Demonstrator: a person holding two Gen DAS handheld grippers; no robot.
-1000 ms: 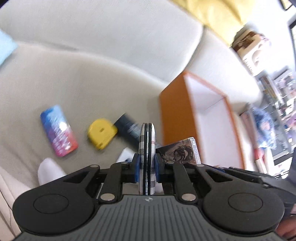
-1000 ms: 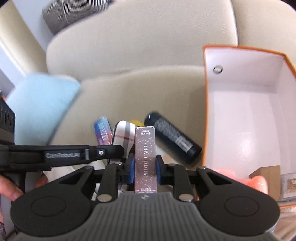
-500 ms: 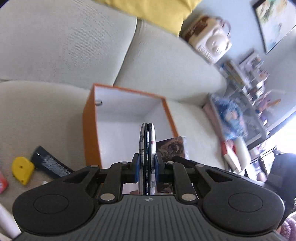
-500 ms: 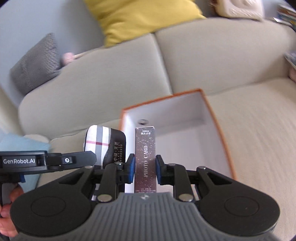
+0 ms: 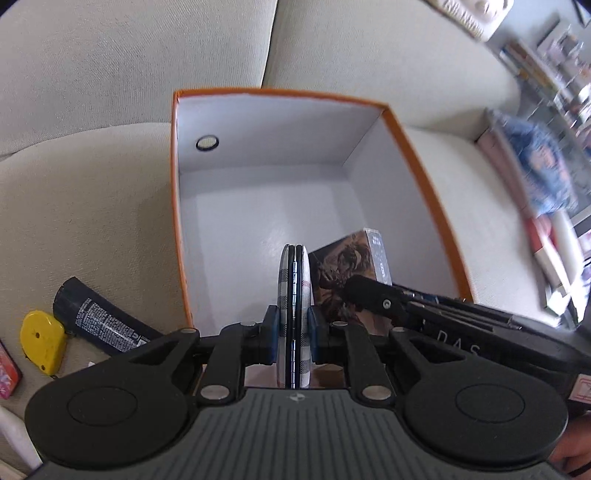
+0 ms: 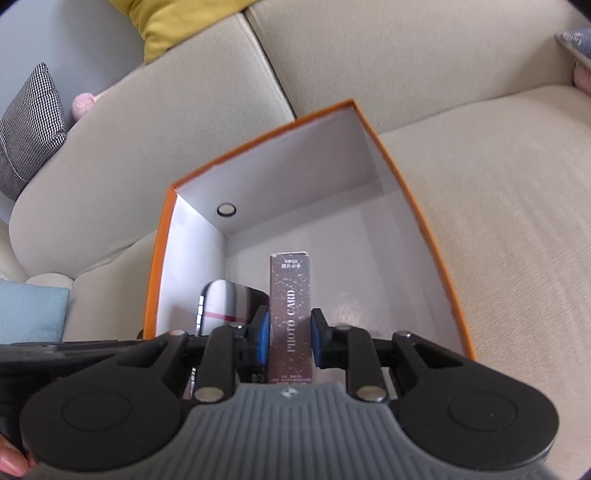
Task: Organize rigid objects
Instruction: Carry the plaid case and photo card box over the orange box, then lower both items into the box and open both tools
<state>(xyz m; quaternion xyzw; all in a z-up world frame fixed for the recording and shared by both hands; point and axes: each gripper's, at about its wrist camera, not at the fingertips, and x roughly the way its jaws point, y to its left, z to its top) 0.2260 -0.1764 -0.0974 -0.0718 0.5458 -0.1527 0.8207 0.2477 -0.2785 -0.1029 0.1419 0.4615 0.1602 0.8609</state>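
My left gripper (image 5: 293,328) is shut on a flat plaid case (image 5: 293,291), held edge-on over the near end of an orange box with a white inside (image 5: 177,206). My right gripper (image 6: 289,334) is shut on a tall glittery photo card box (image 6: 289,295), also over the orange box (image 6: 159,258). The plaid case shows left of it in the right wrist view (image 6: 229,302). The photo card box shows right of the case in the left wrist view (image 5: 351,266).
The box sits on a beige sofa (image 5: 92,206). Left of it lie a dark tube (image 5: 99,321), a yellow item (image 5: 42,341) and a colourful pack at the frame edge (image 5: 7,373). Yellow (image 6: 173,26), checked (image 6: 26,125) and blue cushions (image 6: 29,314) lie around.
Both grippers have swung from the loose items on the sofa seat to over the open orange box, each still holding its object.
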